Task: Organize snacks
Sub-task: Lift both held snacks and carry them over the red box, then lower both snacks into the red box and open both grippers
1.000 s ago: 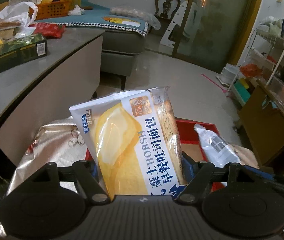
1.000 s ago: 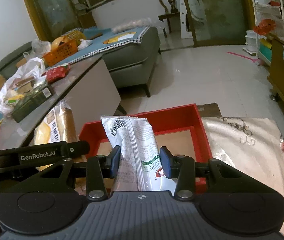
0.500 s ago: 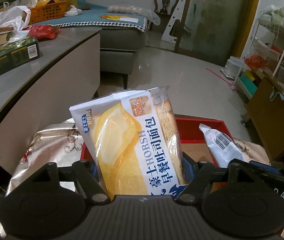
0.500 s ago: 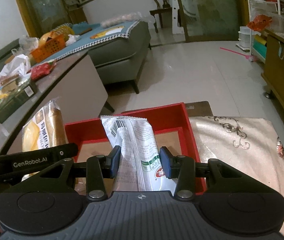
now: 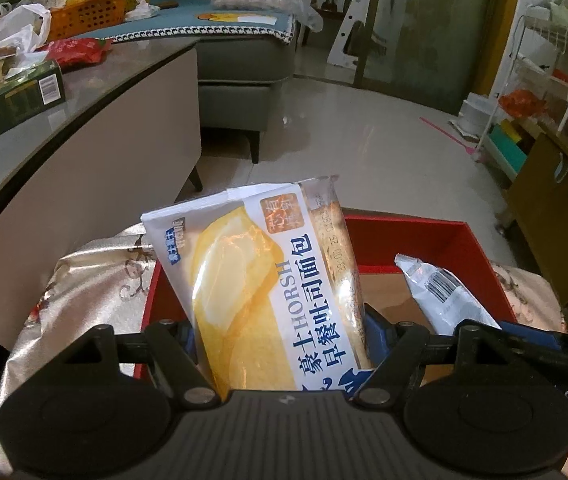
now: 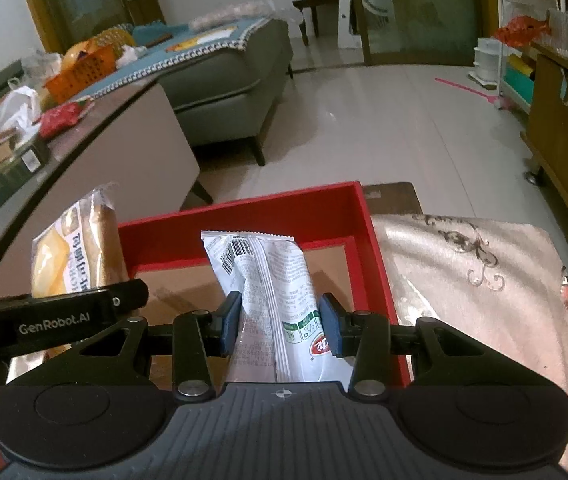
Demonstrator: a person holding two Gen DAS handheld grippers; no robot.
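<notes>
A yellow bread packet [image 5: 268, 292] is sitting pinched in the left gripper [image 5: 280, 336], hanging over the red tray [image 6: 244, 216]. Beside it, the right gripper [image 6: 280, 322] is squeezing a white snack pouch [image 6: 268, 280] above the tray's brown floor, the tray resting on a shiny patterned cloth [image 6: 484, 280].

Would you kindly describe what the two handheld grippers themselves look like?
Both are alike: a dark grey ribbed body with two round black housings, black triangular linkage arms with silver screws, and blue finger pads. The left gripper carries white "GenRobot.AI" lettering on its black side bar, seen from the right gripper. No cables or sleeves show.
</notes>
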